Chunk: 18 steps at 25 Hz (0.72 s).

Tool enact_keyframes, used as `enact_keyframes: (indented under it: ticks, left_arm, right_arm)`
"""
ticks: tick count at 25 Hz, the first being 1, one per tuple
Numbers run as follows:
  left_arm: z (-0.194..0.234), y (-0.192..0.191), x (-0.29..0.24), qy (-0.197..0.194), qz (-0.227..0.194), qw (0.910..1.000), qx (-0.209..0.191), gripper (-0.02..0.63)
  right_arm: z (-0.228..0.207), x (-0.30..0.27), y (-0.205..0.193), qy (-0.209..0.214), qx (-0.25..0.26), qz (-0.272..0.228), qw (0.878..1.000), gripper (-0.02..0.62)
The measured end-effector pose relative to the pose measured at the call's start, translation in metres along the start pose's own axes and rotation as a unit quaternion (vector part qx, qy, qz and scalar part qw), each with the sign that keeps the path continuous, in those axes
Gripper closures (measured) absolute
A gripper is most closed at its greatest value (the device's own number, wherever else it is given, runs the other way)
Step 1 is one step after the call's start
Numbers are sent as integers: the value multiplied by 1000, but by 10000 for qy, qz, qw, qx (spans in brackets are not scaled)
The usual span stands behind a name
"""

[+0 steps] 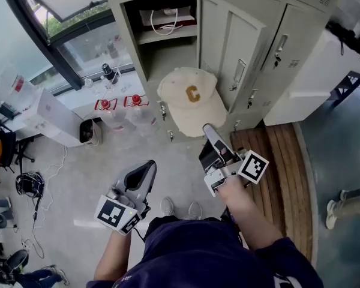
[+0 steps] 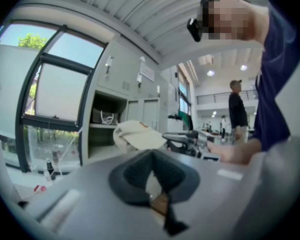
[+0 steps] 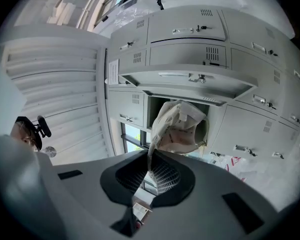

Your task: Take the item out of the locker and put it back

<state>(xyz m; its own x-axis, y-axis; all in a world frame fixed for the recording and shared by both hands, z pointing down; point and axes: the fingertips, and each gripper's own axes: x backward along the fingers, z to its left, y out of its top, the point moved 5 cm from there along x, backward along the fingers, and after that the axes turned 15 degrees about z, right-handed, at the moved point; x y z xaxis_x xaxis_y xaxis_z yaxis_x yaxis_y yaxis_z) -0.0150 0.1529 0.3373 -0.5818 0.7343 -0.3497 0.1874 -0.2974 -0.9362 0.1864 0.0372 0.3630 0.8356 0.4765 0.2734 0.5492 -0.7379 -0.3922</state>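
In front of the open locker, clear of its shelf edge, the cap hangs in mid-air: cream, w/ a tan "C" on the front. It's fully outside the compt, level w/ the lower opening and just beside the open door.

The right gripper holds it, jaws pinching the cap's rim. In the right gripper view the fabric runs up out of the jaws and the cap's inside lining faces the camera.

The left gripper is lower and to the left, over the floor, well apart from the cap. Its jaws are pressed together, nothing btwn them. In the left gripper view the cap and the right gripper show ahead of it.

On the locker's upper shelf sits a bag w/ a white cord handle, near the shelf's front edge. The person's shoes stand on the floor below the grippers.
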Motion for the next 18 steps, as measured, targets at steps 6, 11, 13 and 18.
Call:
enact_keyframes:
  ticks: [6,11,13,18]
  left_arm:
    - [7,-4,18,18,12,10000,-19,603]
    - [23,-14,36,-44,79,10000,0,601]
    - [30,-17,43,-100,101,9999,-4,603]
    - [48,-24,58,-185,92,9998,0,603]
  right_arm:
    - [14,14,-19,-36,-17,32,10000,572]
    - [27,24,-40,-83,-22,-27,10000,572]
    - [32,27,-47,-108,-12,-79,9999,572]
    - [38,29,-63,-219,-18,-278,9994,572]
